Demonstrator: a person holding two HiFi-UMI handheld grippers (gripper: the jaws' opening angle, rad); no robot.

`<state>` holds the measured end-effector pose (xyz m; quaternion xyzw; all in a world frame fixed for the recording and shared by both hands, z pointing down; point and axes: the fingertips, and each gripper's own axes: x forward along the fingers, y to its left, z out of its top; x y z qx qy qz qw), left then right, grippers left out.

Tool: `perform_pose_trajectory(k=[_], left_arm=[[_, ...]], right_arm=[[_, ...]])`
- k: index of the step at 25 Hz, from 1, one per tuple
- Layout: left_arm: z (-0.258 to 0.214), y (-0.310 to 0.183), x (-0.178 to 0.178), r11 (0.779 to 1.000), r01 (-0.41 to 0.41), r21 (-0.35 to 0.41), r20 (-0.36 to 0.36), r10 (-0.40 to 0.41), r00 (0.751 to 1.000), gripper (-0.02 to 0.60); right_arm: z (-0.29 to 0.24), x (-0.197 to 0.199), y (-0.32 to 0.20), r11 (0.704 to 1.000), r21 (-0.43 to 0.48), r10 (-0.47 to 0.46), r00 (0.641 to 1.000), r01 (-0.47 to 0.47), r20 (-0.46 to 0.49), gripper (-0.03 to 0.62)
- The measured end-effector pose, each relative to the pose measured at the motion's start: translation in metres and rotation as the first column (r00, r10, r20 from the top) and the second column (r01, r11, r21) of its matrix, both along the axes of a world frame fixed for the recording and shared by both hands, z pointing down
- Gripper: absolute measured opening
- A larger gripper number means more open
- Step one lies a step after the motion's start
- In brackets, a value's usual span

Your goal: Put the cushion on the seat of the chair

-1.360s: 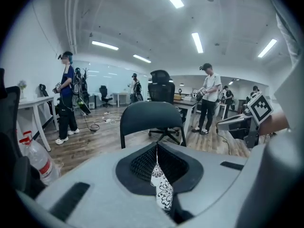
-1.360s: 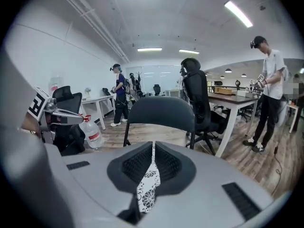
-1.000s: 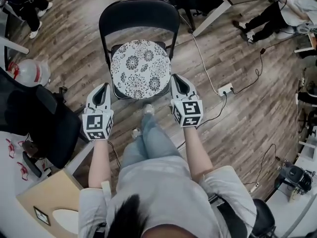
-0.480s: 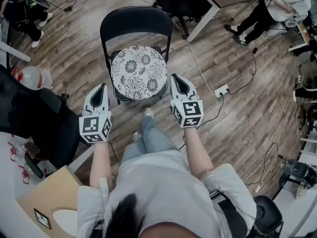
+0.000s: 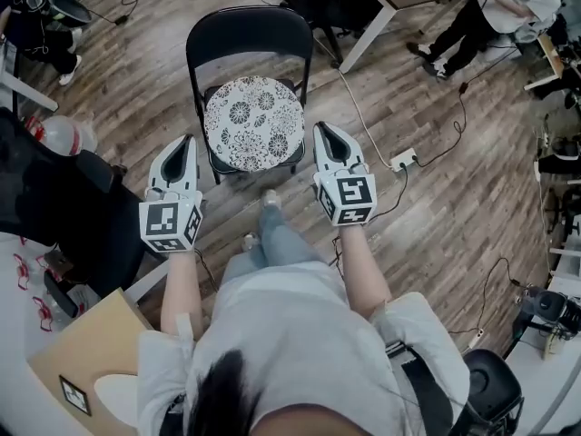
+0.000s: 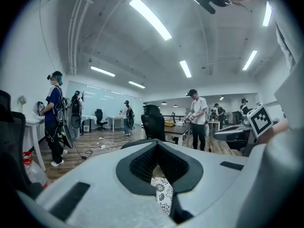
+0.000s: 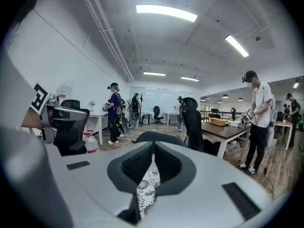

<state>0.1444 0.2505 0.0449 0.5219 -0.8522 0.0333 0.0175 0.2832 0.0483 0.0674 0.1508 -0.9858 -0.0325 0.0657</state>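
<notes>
A round white cushion (image 5: 253, 123) with a black flower print lies flat on the seat of a black folding chair (image 5: 247, 34), seen in the head view. My left gripper (image 5: 184, 143) hangs in the air just left of the seat, and my right gripper (image 5: 327, 131) just right of it. Both point toward the chair with jaws together and nothing in them. The left gripper view shows a strip of cushion (image 6: 164, 194) below my shut left gripper (image 6: 158, 143). In the right gripper view the cushion (image 7: 146, 189) likewise shows beneath my right gripper (image 7: 153, 145).
A black office chair (image 5: 64, 207) stands close at the left, beside a white table with a cardboard box (image 5: 82, 361). A power strip (image 5: 403, 161) and cables lie on the wood floor at the right. A desk leg (image 5: 363, 39) and seated people (image 5: 490, 12) are beyond the chair.
Both grippers have risen beside the chair, still shut and empty. The chair and cushion look a little smaller and farther. The cushion has stayed on the seat.
</notes>
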Motion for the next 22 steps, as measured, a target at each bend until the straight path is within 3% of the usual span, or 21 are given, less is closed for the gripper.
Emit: perform_pose_trajectory(k=[22], left_arm=[[-0.036, 0.041, 0.019, 0.994, 0.039, 0.105, 0.044, -0.044, 0.998, 0.011]], right_arm=[[-0.054, 0.037, 0.03, 0.998, 0.053, 0.027, 0.988, -0.036, 0.151, 0.02]])
